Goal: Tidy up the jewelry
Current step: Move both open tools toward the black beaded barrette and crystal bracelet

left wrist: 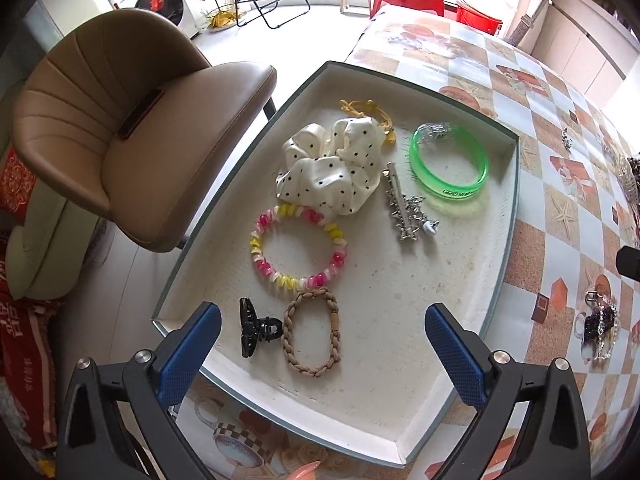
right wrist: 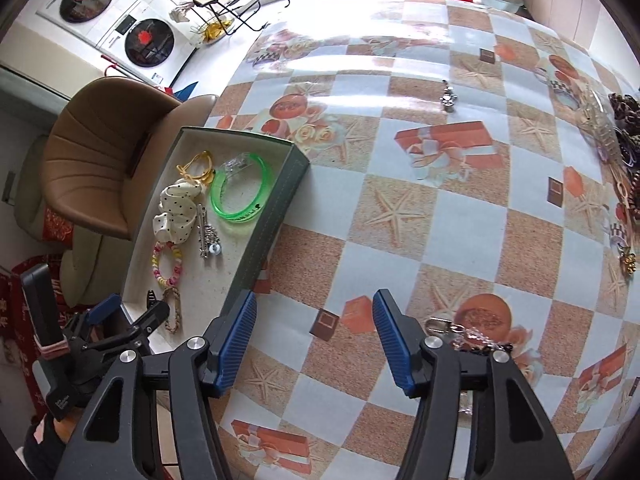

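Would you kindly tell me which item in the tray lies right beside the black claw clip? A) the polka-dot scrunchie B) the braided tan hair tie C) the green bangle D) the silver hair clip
B: in the left wrist view the black claw clip sits against the braided tan hair tie at the near end of the tray, while the other items lie farther off.

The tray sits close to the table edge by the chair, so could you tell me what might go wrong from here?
The tray looks to overhang the table's edge beside the chair; a downward push from the open left gripper might tip it. The chain piece lies right beside the open right gripper and could snag a finger.
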